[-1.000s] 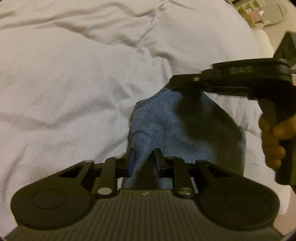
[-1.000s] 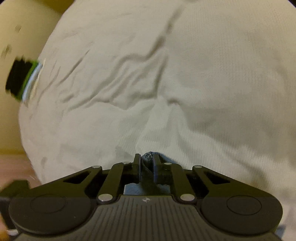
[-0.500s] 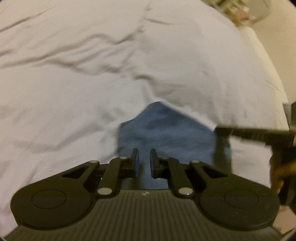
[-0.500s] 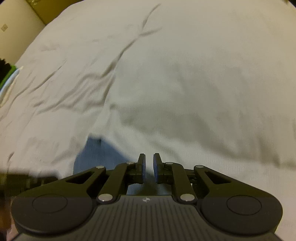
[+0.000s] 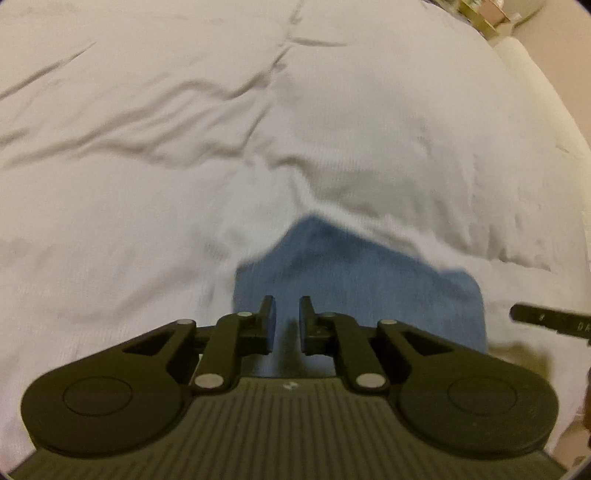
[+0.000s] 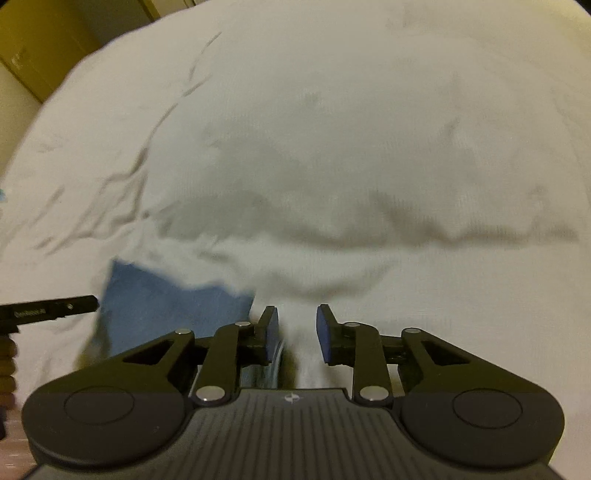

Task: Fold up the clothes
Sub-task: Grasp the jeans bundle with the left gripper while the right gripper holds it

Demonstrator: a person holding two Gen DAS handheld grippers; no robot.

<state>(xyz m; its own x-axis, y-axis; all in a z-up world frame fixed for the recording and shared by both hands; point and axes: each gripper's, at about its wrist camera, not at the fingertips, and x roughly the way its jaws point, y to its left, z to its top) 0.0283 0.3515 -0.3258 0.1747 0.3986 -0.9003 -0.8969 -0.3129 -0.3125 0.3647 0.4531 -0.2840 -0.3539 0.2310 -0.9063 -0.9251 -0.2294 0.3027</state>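
Observation:
A folded blue cloth (image 5: 354, 280) lies flat on the white bedspread (image 5: 184, 166). My left gripper (image 5: 287, 314) hovers over its near edge, jaws slightly apart and empty. In the right wrist view the blue cloth (image 6: 166, 306) lies to the left of my right gripper (image 6: 295, 325), which is open and empty over the white bedspread (image 6: 332, 147). The tip of the right gripper (image 5: 550, 321) shows at the right edge of the left wrist view. The left gripper's finger (image 6: 51, 310) shows at the left edge of the right wrist view.
The bedspread is wrinkled with folds running across it (image 5: 166, 110). The bed's right edge (image 5: 546, 103) falls off toward a floor with small items at top right (image 5: 491, 11). A yellowish wall or box (image 6: 55, 44) stands beyond the bed's far left corner.
Both grippers let go of the blue cloth and opened. They pulled back from it, and the cloth now lies folded flat on the bed.

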